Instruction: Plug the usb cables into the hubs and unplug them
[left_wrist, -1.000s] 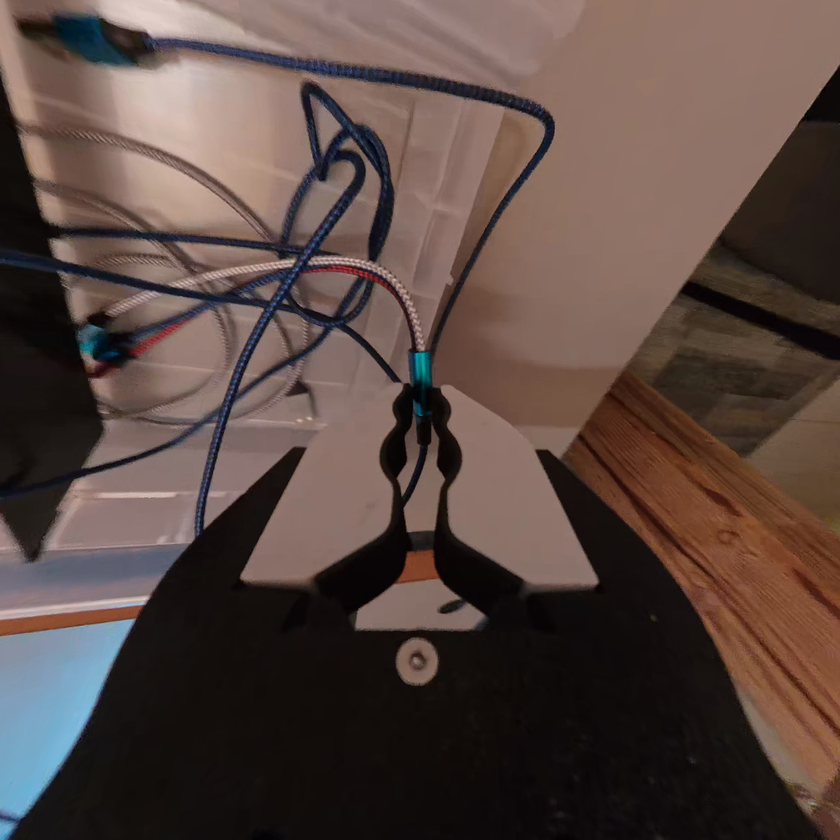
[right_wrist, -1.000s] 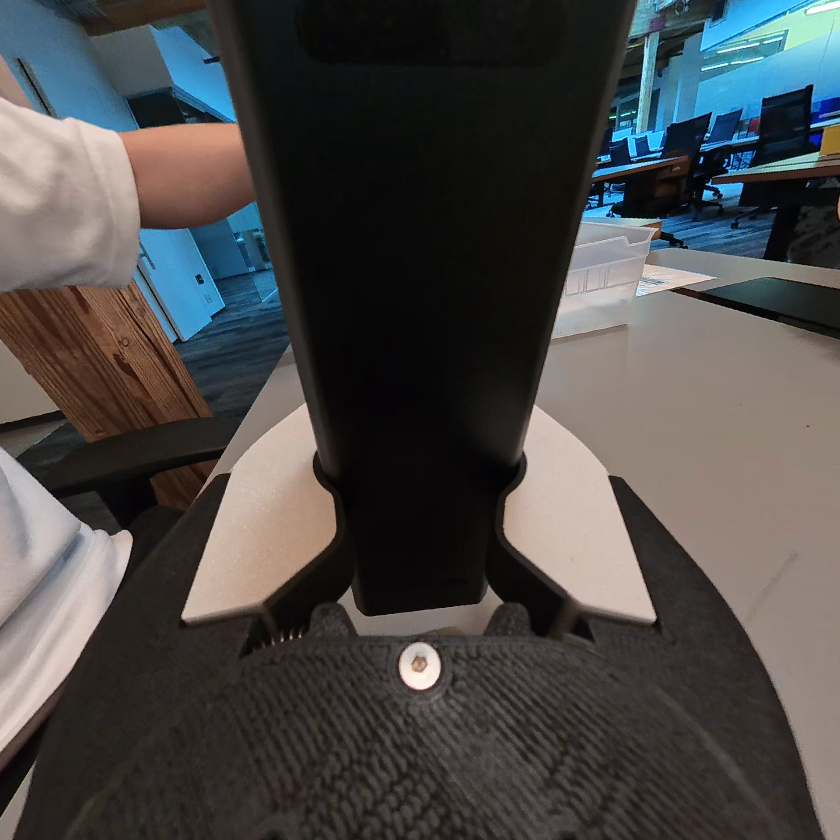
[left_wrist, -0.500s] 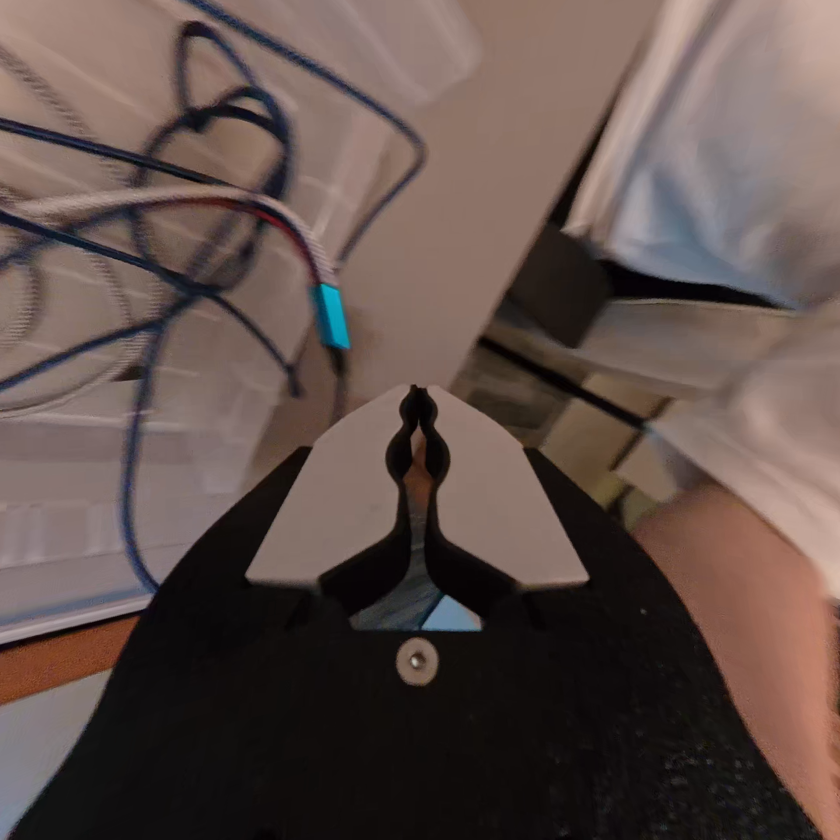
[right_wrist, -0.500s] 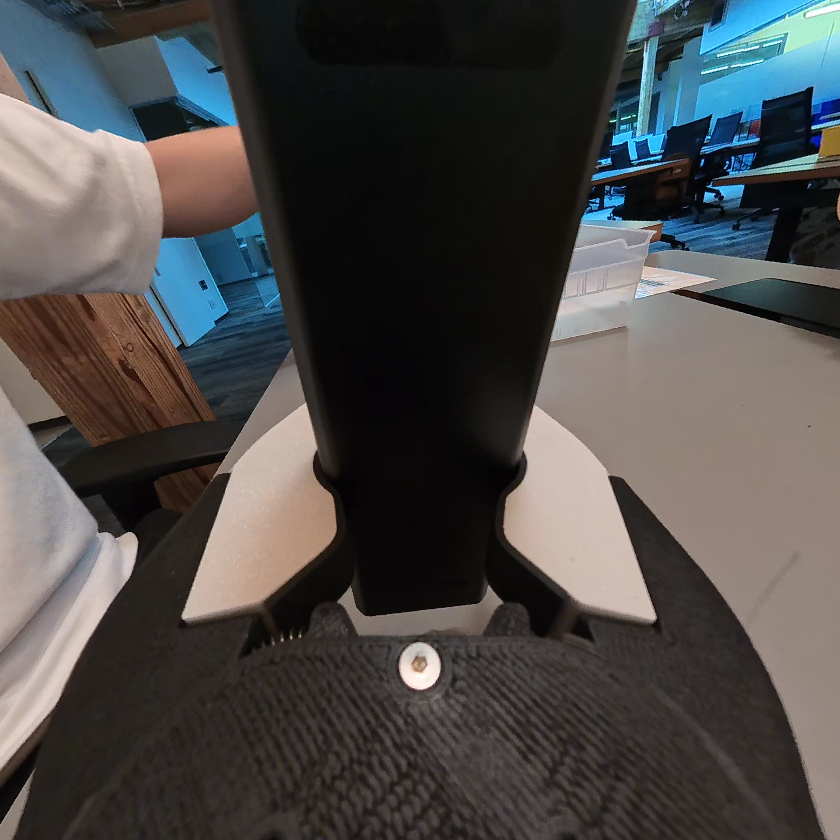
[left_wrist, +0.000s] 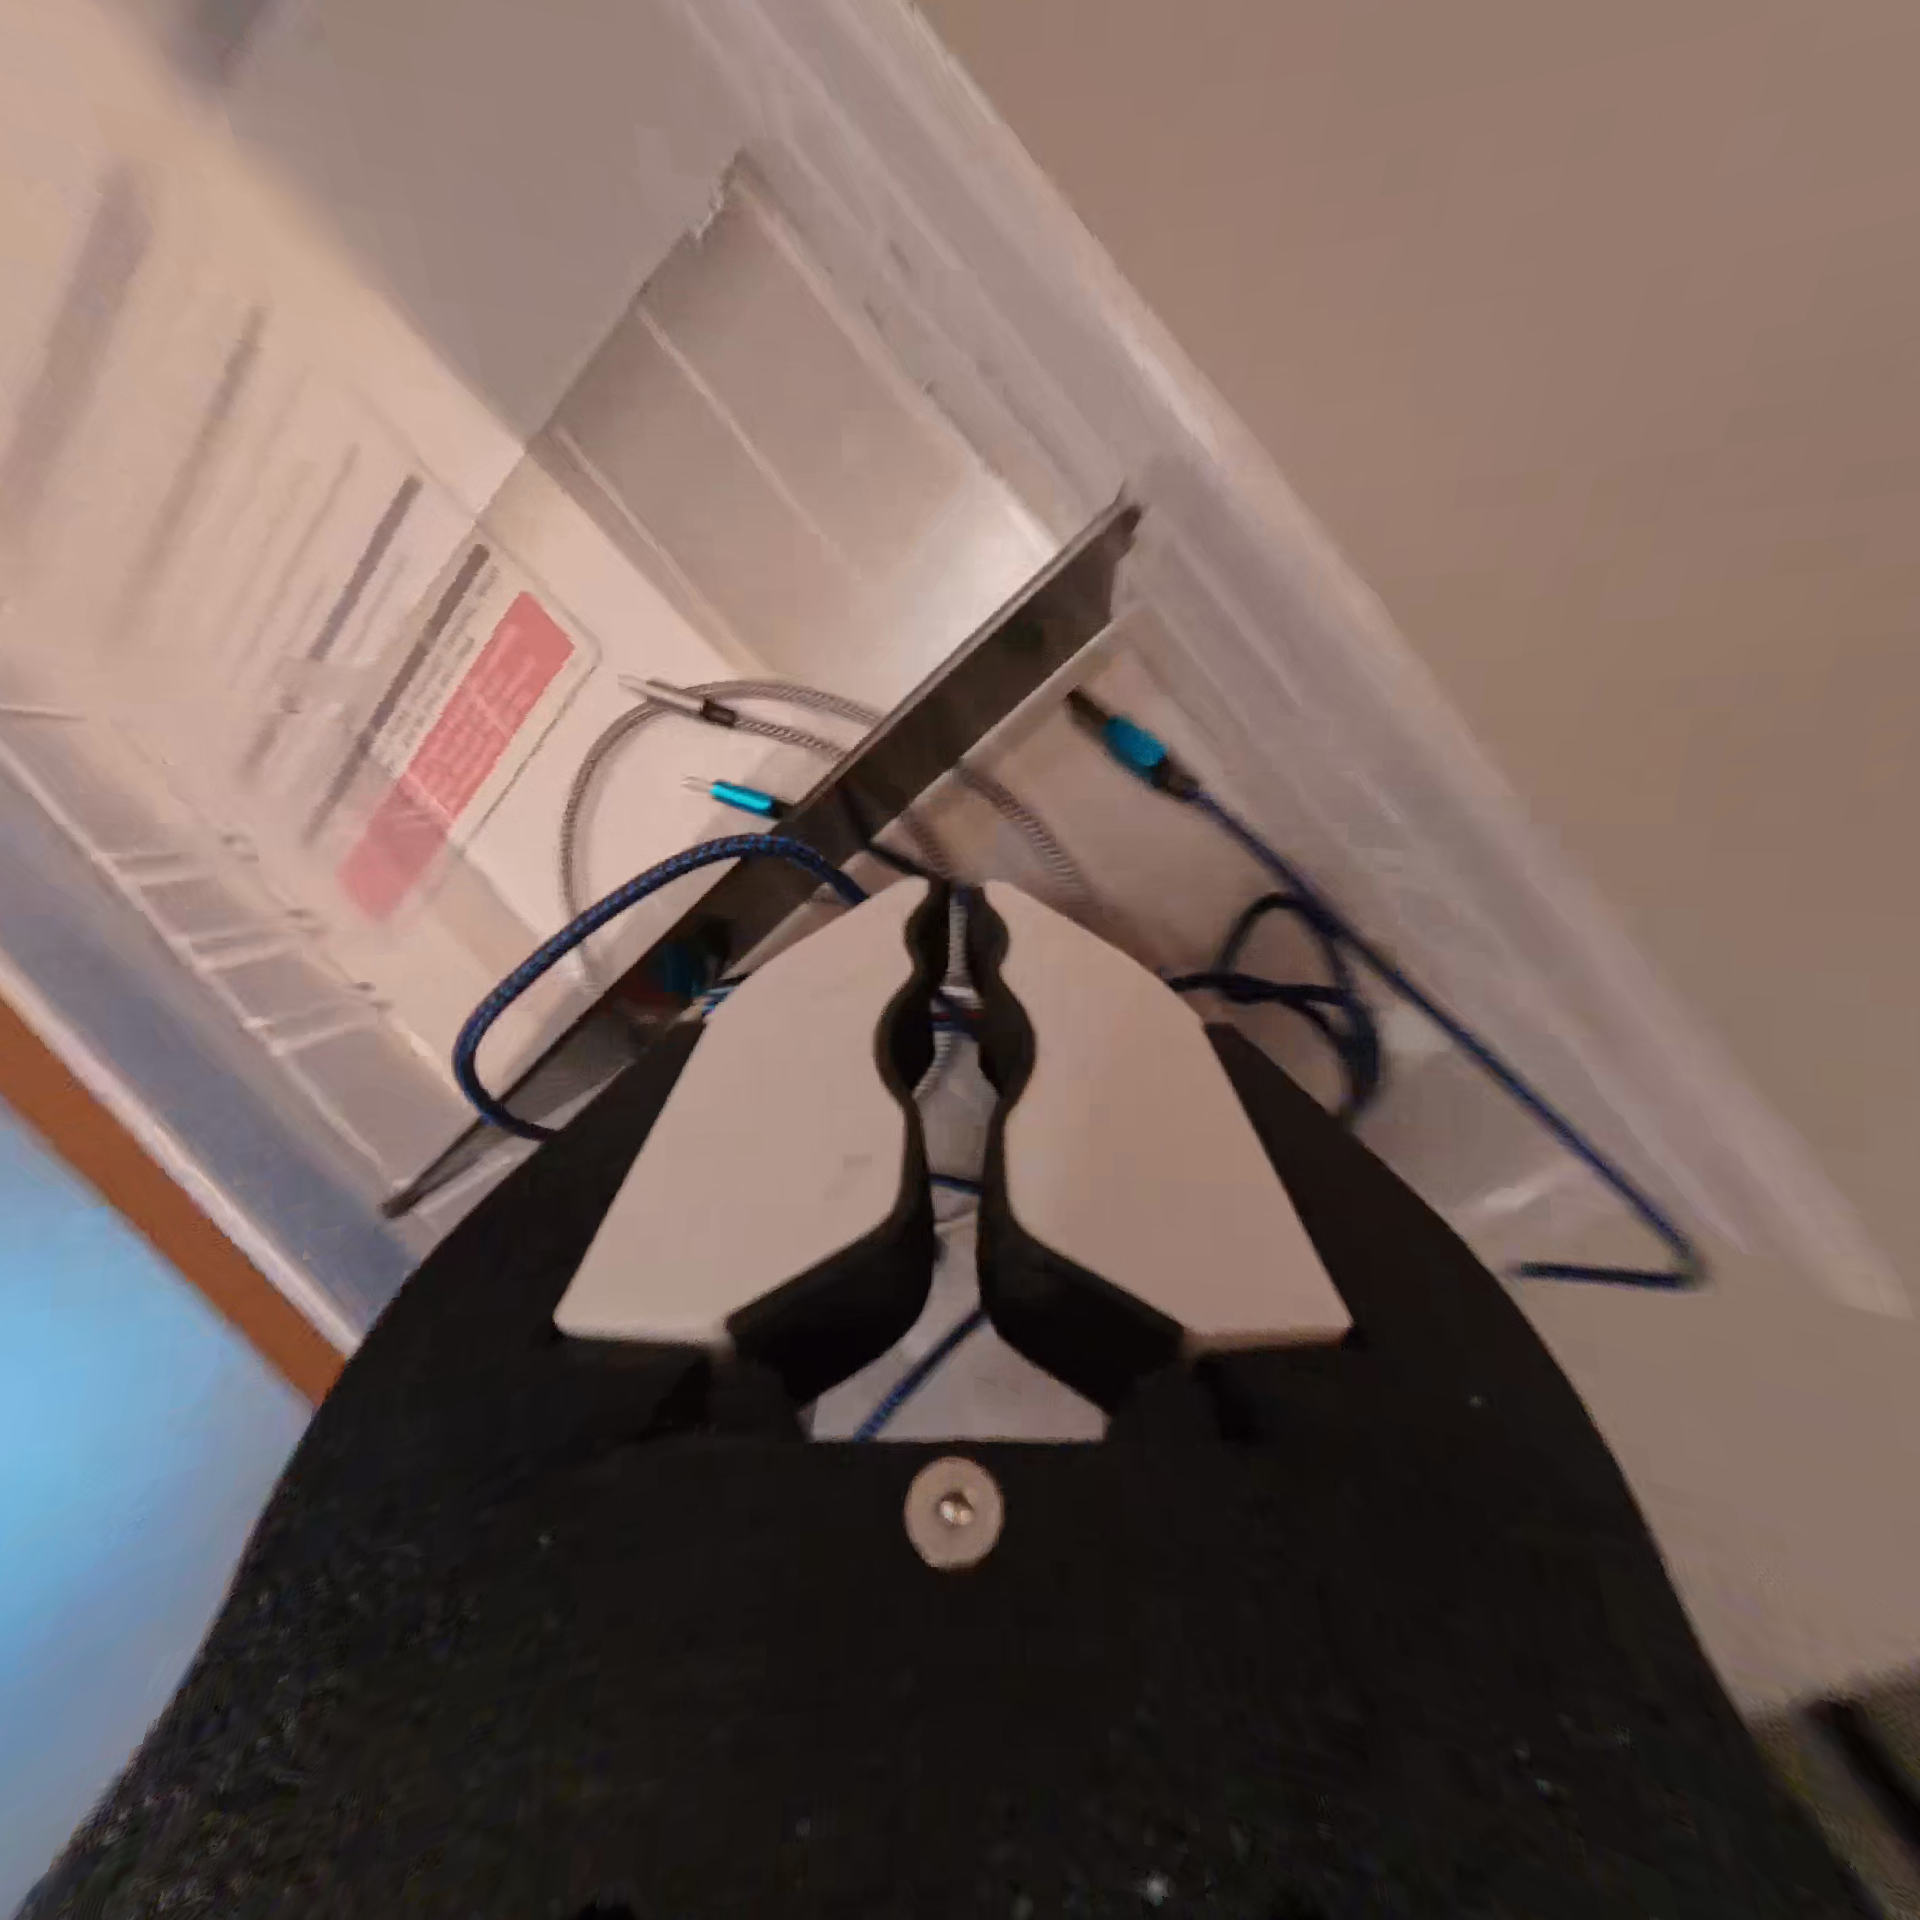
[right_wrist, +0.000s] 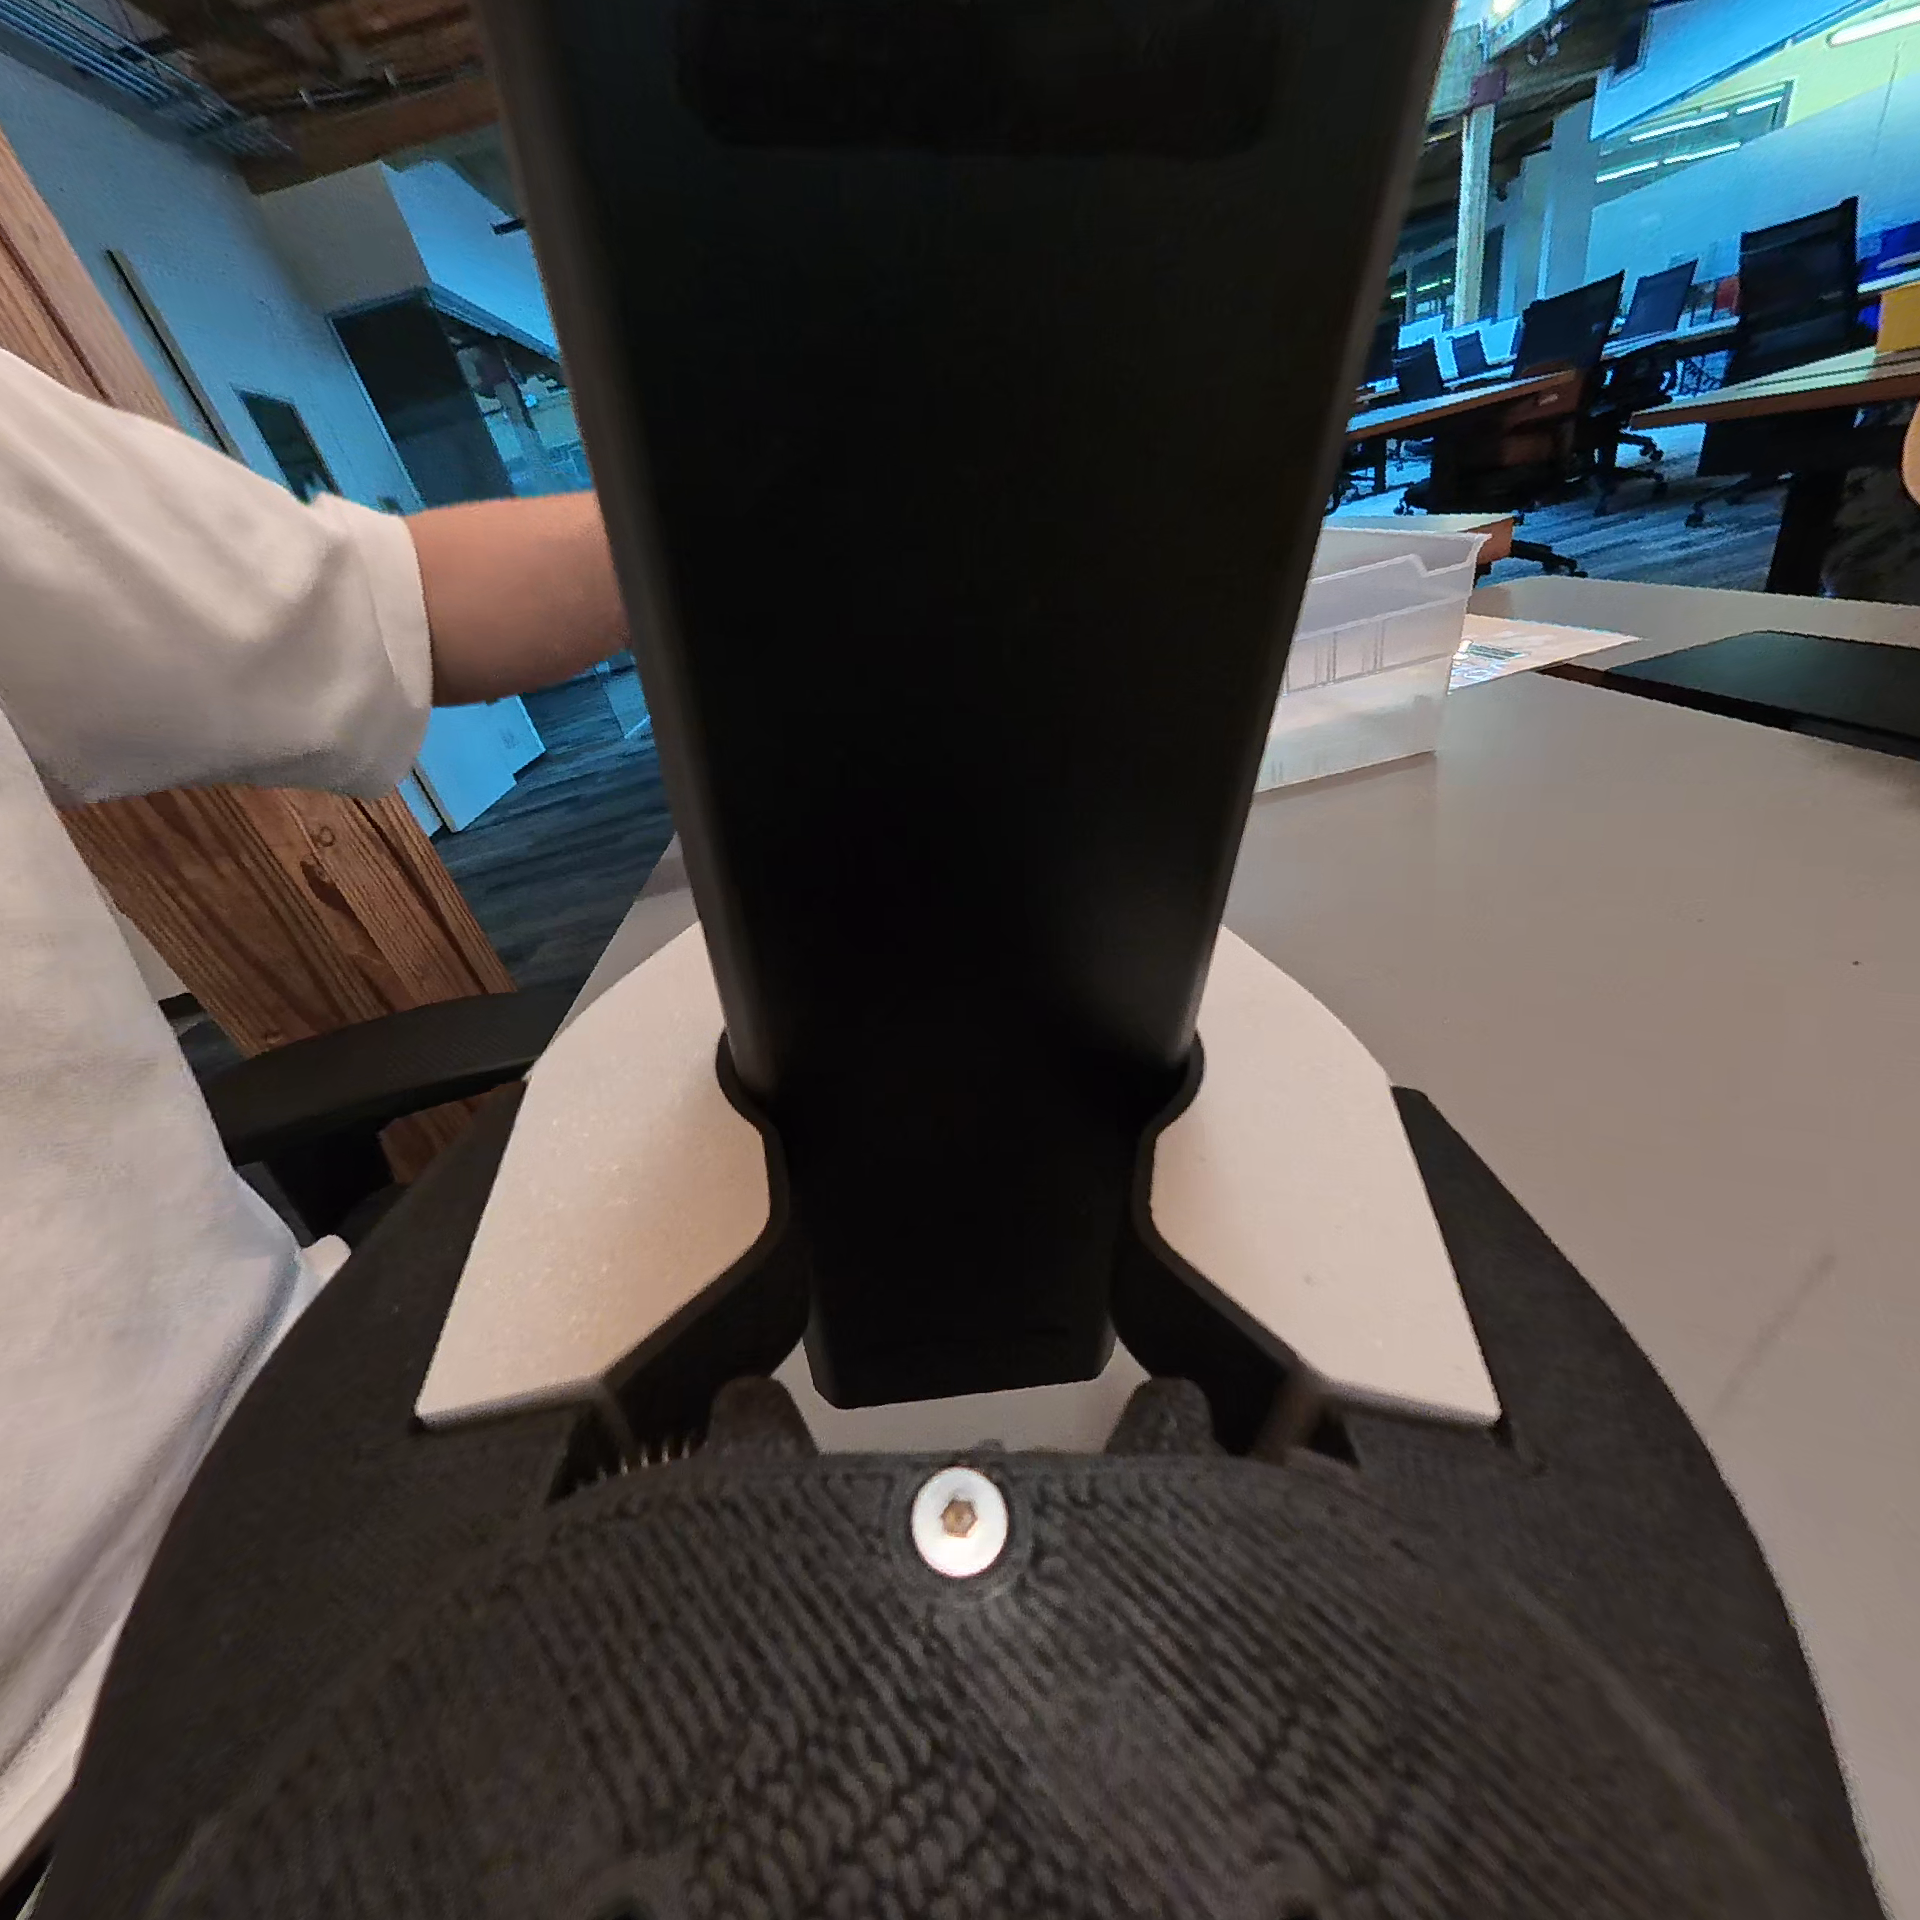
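In the left wrist view, my left gripper (left_wrist: 952, 896) hovers over a clear plastic bin (left_wrist: 312, 1018). Its jaws stand a narrow gap apart, with nothing clearly gripped. In the bin lies a dark flat hub (left_wrist: 914, 800), tilted. Around it are a blue braided cable (left_wrist: 582, 935), a silver braided cable (left_wrist: 623, 738) and teal connectors (left_wrist: 743, 798) (left_wrist: 1132, 743). Cable strands show behind the gap. The view is blurred. In the right wrist view, my right gripper (right_wrist: 961, 1049) is shut on a tall black hub (right_wrist: 956, 623) and holds it upright.
The bin sits on a beige table (left_wrist: 1507, 364) and carries a pink sticker (left_wrist: 468, 748). In the right wrist view, a person's arm in a white sleeve (right_wrist: 260, 613) reaches in from the left. A wooden post (right_wrist: 281, 914), a chair armrest (right_wrist: 364, 1070), another clear bin (right_wrist: 1361, 644) and a black pad (right_wrist: 1787, 675) also show. There is about 35 cm between the tips of the two grippers.
My left gripper let go of the teal connector it held a second ago and has swung over the bin. Its jaws have parted slightly. The right gripper still holds the hub.
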